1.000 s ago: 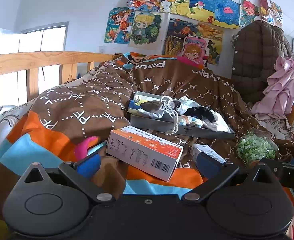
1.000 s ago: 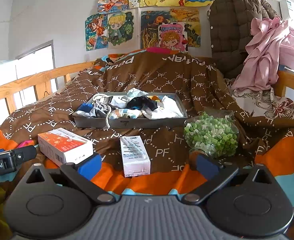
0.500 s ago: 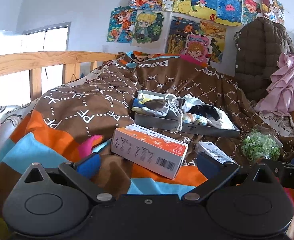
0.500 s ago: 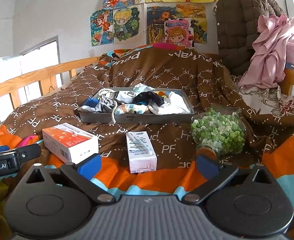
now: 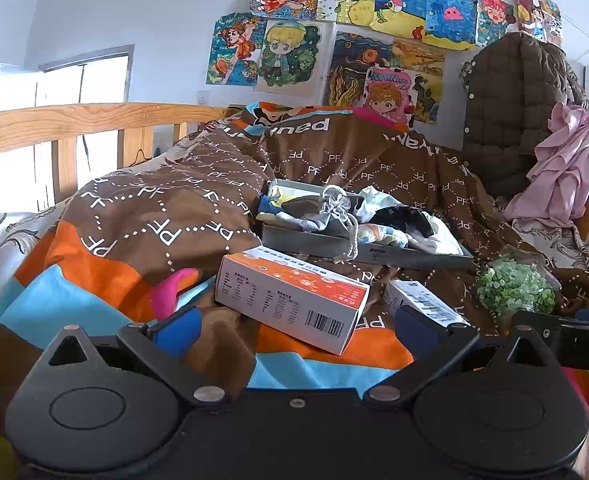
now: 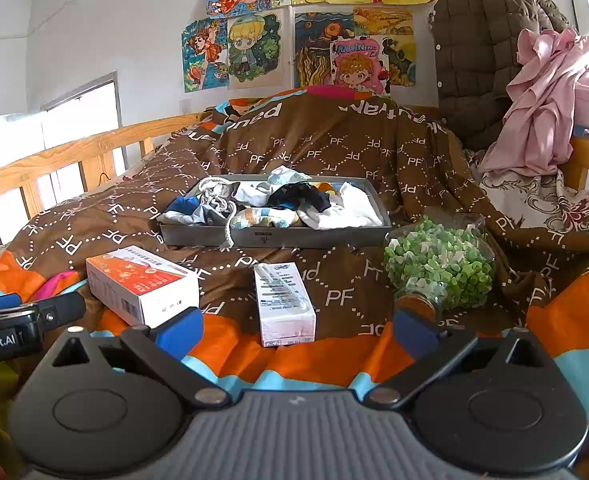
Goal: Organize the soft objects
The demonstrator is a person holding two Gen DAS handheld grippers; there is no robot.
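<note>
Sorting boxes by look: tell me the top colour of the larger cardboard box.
Orange top, white sides, on the larger cardboard box; right wrist view shows it best.

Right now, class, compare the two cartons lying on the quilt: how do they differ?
The orange-topped carton is bigger and lies skewed; the white carton is slimmer and points straight toward the grey tray. The orange-topped carton's side shows a barcode; the white carton's top shows grey print. Both lie flat and closed.

Both wrist cameras sit low over the near end of a bed, facing the shallow grey metal tray (image 5: 374, 249) (image 6: 270, 236) of crumpled clothes. The left view looks from the tray's left, nearer the orange-and-white cardboard box (image 5: 290, 298) (image 6: 142, 284). The right view faces the tray squarely. Both share tray, box, and the poster wall behind.
</note>
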